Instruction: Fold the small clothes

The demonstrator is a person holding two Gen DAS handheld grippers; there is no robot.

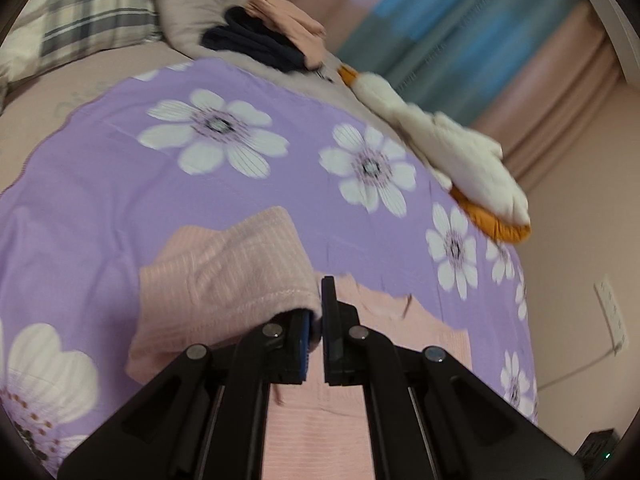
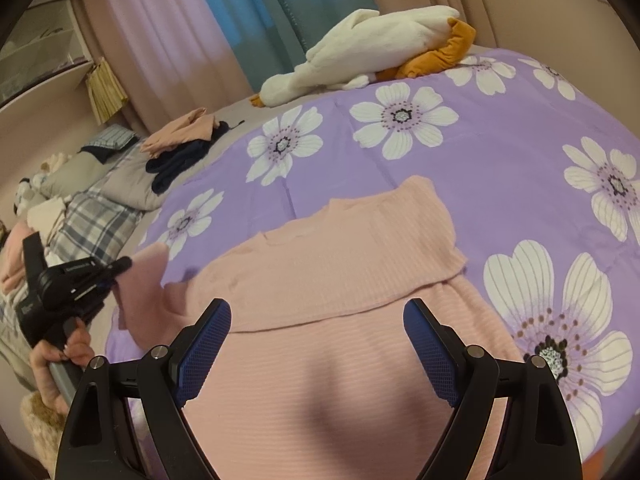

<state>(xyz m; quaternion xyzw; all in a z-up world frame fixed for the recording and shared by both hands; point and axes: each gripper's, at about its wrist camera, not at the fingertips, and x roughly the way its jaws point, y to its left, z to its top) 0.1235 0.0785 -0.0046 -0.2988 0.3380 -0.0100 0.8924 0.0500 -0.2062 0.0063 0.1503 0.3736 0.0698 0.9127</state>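
Both wrist views look steeply down, close over the pink top (image 2: 340,264), left view perhaps nearer

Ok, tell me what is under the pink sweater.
The pink sweater lies on the purple flowered bedspread, which shows all round it. Its right sleeve is folded across the chest; anything beneath the body is covered.

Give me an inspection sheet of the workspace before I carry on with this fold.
Surface: purple floral bedspread, lightly creased.
Job's things: pink ribbed sweater lying flat; one sleeve already folded across the chest, the other sleeve lifted.
Clutter: goose plush toy at the far edge; pile of peach and dark clothes; plaid pillow.
Grippers: left gripper shut on the lifted sleeve; right gripper open above the sweater body.
Cables: white cord down the wall from the outlet.
Surroundings: pink and blue curtains.
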